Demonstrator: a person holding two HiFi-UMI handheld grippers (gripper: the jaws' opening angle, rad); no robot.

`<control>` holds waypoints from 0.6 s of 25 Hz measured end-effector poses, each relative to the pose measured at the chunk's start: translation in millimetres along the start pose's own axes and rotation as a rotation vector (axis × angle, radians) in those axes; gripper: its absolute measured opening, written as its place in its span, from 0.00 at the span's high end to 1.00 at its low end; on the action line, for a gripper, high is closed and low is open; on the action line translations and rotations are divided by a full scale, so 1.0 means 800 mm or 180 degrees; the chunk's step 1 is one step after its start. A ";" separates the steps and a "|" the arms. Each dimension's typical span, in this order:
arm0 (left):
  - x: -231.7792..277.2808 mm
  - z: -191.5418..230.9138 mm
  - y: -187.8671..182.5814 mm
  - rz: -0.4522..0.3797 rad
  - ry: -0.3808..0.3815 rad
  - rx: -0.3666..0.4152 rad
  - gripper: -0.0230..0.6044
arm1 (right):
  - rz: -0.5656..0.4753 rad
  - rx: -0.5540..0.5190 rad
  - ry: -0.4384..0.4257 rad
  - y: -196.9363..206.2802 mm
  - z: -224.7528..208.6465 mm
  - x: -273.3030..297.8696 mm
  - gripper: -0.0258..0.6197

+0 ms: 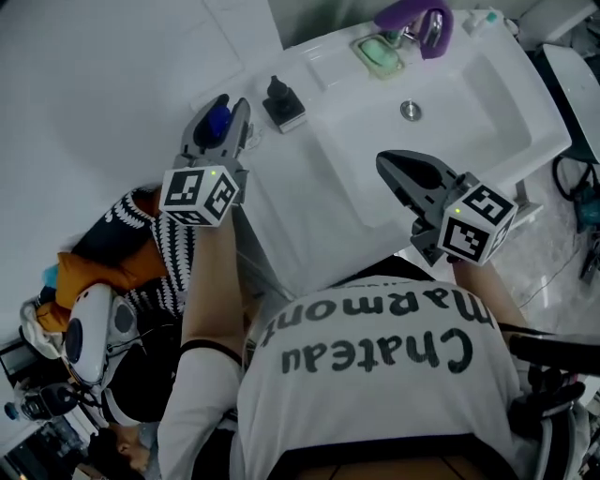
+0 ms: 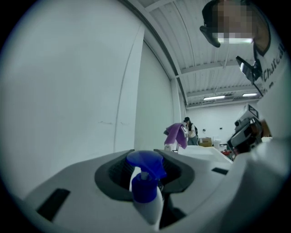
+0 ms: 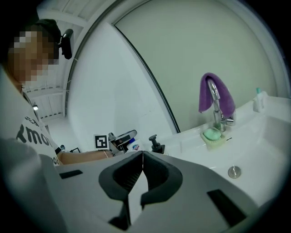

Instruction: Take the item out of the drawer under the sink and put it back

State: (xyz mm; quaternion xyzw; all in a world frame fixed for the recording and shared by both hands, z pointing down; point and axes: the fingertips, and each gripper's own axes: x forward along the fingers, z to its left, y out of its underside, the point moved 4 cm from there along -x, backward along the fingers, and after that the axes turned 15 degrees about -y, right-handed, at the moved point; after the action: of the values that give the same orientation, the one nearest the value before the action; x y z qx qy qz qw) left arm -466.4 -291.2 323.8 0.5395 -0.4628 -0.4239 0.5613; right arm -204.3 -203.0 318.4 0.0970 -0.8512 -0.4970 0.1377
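A white spray bottle with a blue trigger head (image 2: 146, 185) sits upright between the jaws of my left gripper (image 2: 144, 157), which is shut on it. In the head view the left gripper (image 1: 228, 108) hangs over the white counter left of the basin, and the bottle's blue head (image 1: 217, 119) shows between its fingers. My right gripper (image 1: 392, 169) hovers over the front rim of the sink (image 1: 487, 141); its jaws are shut with the tips touching and nothing between them (image 3: 142, 154). The right gripper view also shows the left gripper (image 3: 122, 138) with the bottle (image 3: 132, 146). No drawer is in view.
A faucet draped with a purple cloth (image 1: 414, 19) stands at the back of the sink beside a green soap dish (image 1: 379, 53). A black pump dispenser (image 1: 282, 101) stands on the counter next to the left gripper. Clothes and gear (image 1: 103, 262) lie on the floor at left, cables (image 1: 574, 178) at right.
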 end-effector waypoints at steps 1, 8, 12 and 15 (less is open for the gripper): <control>0.004 0.002 0.002 0.0010 -0.0007 -0.0001 0.75 | -0.0009 -0.0001 0.0034 -0.001 -0.001 -0.003 0.94; 0.026 0.011 0.020 0.0116 -0.0011 -0.0001 0.75 | -0.0033 0.0016 0.0197 0.001 -0.005 -0.018 0.94; 0.035 0.016 0.030 0.0175 -0.0021 0.0007 0.75 | -0.0018 0.0004 0.0255 0.003 -0.006 -0.023 0.94; 0.041 0.022 0.034 0.0199 -0.0055 -0.0005 0.75 | -0.0025 0.0005 0.0304 0.002 -0.007 -0.026 0.94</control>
State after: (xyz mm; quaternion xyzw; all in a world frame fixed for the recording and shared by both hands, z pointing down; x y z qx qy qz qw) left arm -477.4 -325.3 352.8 0.5206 -0.4840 -0.4112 0.5707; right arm -182.9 -200.1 319.7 0.1240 -0.8437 -0.4917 0.1762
